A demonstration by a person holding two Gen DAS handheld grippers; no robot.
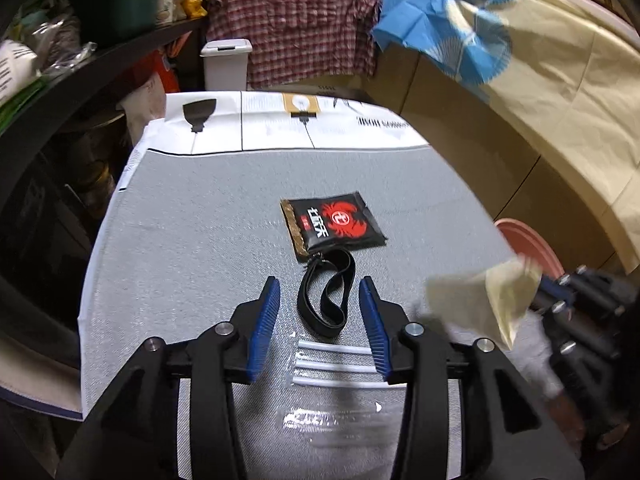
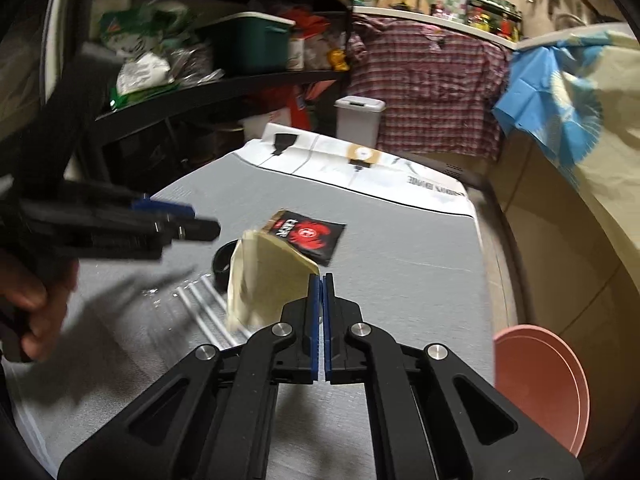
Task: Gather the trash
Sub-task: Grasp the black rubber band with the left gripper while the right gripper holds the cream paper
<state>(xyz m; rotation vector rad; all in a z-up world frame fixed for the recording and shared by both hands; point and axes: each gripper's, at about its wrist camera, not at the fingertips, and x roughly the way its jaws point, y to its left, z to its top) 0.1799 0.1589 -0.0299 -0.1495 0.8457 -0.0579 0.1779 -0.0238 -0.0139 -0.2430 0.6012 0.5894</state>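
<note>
Covering the table [image 1: 180,240] is a grey cloth where a black-and-red pouch [image 1: 334,222] and clear-wrapped white straws [image 1: 336,364] lie, the left tool [image 1: 320,292] hovering half-open and empty above the straws while the right tool [image 2: 322,280] pinches a cream paper scrap [image 2: 264,280] tight.

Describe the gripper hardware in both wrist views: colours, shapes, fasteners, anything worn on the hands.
Both are alike. The left gripper and right gripper have matte black angular linkage arms with triangular cut-outs, round silver pivot pins, and flat ribbed blue pads on the fingers. No cables or markings show. The hand gripping the left tool's black handle is bare; no sleeve or glove is visible.
</note>
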